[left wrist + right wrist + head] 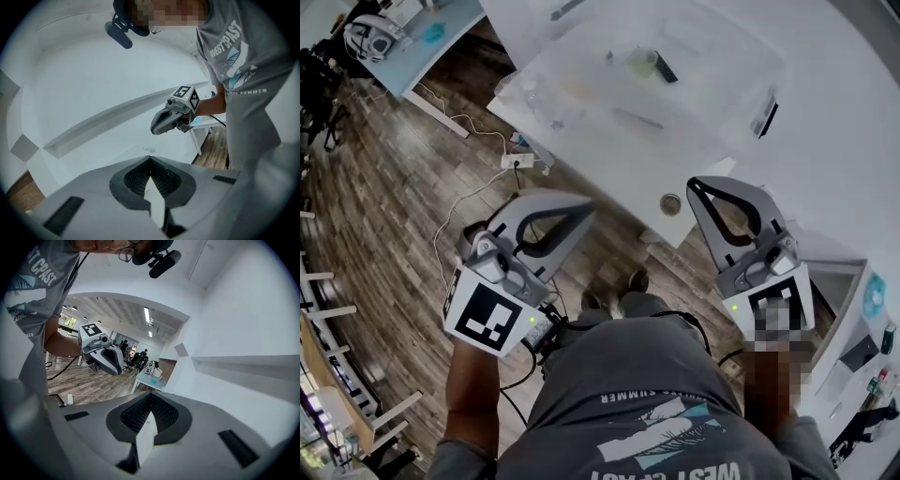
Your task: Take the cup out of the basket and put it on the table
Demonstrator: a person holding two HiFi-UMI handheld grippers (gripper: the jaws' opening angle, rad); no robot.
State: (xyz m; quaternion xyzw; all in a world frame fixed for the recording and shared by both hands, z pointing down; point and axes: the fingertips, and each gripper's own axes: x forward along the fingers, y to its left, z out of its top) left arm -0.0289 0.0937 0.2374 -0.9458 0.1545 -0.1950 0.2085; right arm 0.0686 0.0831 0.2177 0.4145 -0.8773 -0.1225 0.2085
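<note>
Only the head view shows the pale green cup [642,63], inside the translucent plastic basket [703,103] at upper centre. The gripper views tilt up toward white walls. Left gripper [584,212] and right gripper [696,186] are held low, jaws together, empty.

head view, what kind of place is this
Probably an open-plan office or lab: long white tables, brown wood-plank floor with a trailing white power strip, and black office chairs.

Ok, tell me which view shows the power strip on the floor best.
The head view: the power strip shows whole, from above, on the wood floor beside the table. The right gripper view catches it small and low at the left. The left gripper view misses it.
</note>
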